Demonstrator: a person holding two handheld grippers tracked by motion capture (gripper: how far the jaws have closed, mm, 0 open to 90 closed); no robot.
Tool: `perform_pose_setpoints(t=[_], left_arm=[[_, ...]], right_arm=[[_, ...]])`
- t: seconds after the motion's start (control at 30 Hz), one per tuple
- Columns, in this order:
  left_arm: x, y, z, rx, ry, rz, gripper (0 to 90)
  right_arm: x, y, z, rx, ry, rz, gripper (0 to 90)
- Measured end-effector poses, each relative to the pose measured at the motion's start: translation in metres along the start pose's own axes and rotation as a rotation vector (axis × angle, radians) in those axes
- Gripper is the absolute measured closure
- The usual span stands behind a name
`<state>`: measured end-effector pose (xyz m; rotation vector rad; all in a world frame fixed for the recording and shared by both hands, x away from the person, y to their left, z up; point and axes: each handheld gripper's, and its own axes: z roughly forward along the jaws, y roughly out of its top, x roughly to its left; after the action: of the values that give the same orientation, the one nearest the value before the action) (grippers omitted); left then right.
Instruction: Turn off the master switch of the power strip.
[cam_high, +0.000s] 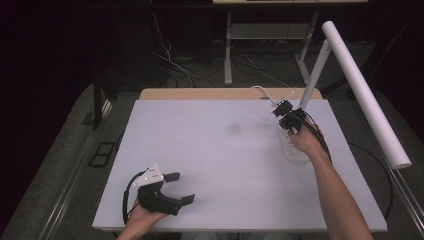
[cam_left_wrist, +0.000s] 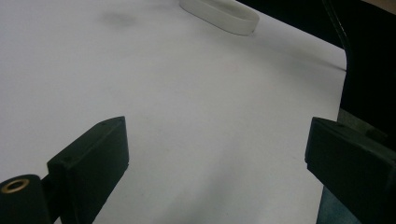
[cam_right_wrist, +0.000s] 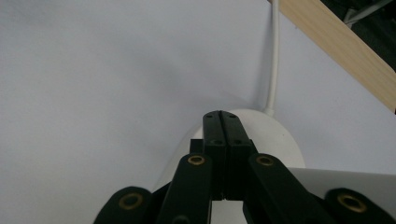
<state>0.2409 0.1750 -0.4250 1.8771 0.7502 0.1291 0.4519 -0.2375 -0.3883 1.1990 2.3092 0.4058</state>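
Note:
A white desk lamp stands at the table's right: its round base (cam_high: 296, 152), a slim arm (cam_high: 315, 75) and a long tube head (cam_high: 365, 95). My right gripper (cam_high: 286, 125) is shut with nothing between the jaws. Its tips (cam_right_wrist: 222, 116) sit over the far part of the base (cam_right_wrist: 280, 140), near where the white cable (cam_right_wrist: 274, 56) leaves it. My left gripper (cam_high: 181, 187) rests open near the front left of the white table (cam_high: 220, 150). The wide gap between its jaws (cam_left_wrist: 217, 149) holds nothing. The lamp base (cam_left_wrist: 219, 14) lies far ahead of them.
A wooden strip (cam_high: 220, 93) runs along the table's far edge. Cables (cam_high: 170, 60) and desk legs (cam_high: 228, 50) lie on the floor behind. The lamp head overhangs the table's right side. A faint dark smudge (cam_high: 233, 129) marks the table top.

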Motion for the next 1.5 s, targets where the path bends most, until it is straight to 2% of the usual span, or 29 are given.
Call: perform_pose_setpoints(t=[0.2,0.27,0.33,0.37,0.4,0.43,0.47,0.5,0.53,0.57,0.6,0.7,0.77,0.8,0.87,0.97,1.03,1.1,1.23,1.5], left_arm=[[-0.001,0.0,0.0,0.001,-0.002,0.001,5.3],[-0.001,0.0,0.0,-0.001,-0.002,0.001,5.3],[-0.001,0.0,0.0,-0.002,-0.002,-0.001,5.3],[-0.001,0.0,0.0,-0.003,-0.003,-0.002,5.3],[-0.001,0.0,0.0,-0.003,-0.002,-0.002,5.3],[-0.002,0.0,0.0,-0.003,-0.002,-0.001,5.3],[-0.002,0.0,0.0,-0.003,-0.002,-0.001,5.4],[-0.002,0.001,0.0,-0.003,-0.002,0.002,5.4],[-0.001,0.001,0.001,-0.002,-0.002,0.002,5.4],[-0.002,0.001,0.001,-0.001,-0.001,0.002,5.4],[-0.002,0.001,0.001,-0.001,-0.001,0.003,5.4],[-0.002,0.001,0.001,0.0,-0.002,0.004,5.4],[-0.002,0.001,0.002,-0.001,-0.003,0.004,5.3],[-0.002,0.001,0.002,-0.001,-0.004,0.005,5.3],[-0.002,0.001,0.002,-0.003,-0.009,0.006,5.1],[-0.002,0.002,0.001,-0.006,-0.008,0.007,5.0],[-0.002,0.001,0.002,-0.007,-0.009,0.006,5.0],[-0.002,0.001,0.002,-0.007,-0.009,0.003,5.0],[-0.002,0.002,0.003,-0.005,-0.011,0.005,5.0],[-0.003,0.002,0.005,-0.001,-0.014,0.004,5.0]], right_arm=[[0.004,0.001,-0.011,-0.033,0.005,0.004,89.4],[0.006,0.002,-0.017,-0.062,0.027,0.006,89.3],[0.007,0.002,-0.019,-0.068,0.035,0.011,89.3],[0.008,0.002,-0.026,-0.092,0.051,0.021,86.3],[0.008,0.002,-0.026,-0.092,0.051,0.021,86.3],[0.009,0.002,-0.032,-0.12,0.074,0.034,78.7],[0.009,0.002,-0.032,-0.12,0.074,0.034,78.7],[0.011,0.0,-0.036,-0.145,0.098,0.054,71.8],[0.011,0.0,-0.036,-0.145,0.098,0.054,71.8],[0.013,-0.002,-0.042,-0.163,0.131,0.082,65.3],[0.013,-0.002,-0.042,-0.163,0.131,0.082,65.3],[0.015,-0.008,-0.047,-0.191,0.182,0.096,50.8],[0.016,-0.012,-0.051,-0.204,0.212,0.104,45.3],[0.016,-0.012,-0.051,-0.204,0.212,0.104,45.3],[0.016,-0.016,-0.056,-0.216,0.243,0.125,32.5],[0.015,-0.024,-0.061,-0.238,0.307,0.129,12.7],[0.016,-0.029,-0.066,-0.25,0.337,0.133,9.6],[0.018,-0.034,-0.071,-0.252,0.362,0.139,0.5],[0.021,-0.046,-0.079,-0.289,0.392,0.129,0.1],[0.031,-0.068,-0.09,-0.325,0.419,0.13,0.1]])
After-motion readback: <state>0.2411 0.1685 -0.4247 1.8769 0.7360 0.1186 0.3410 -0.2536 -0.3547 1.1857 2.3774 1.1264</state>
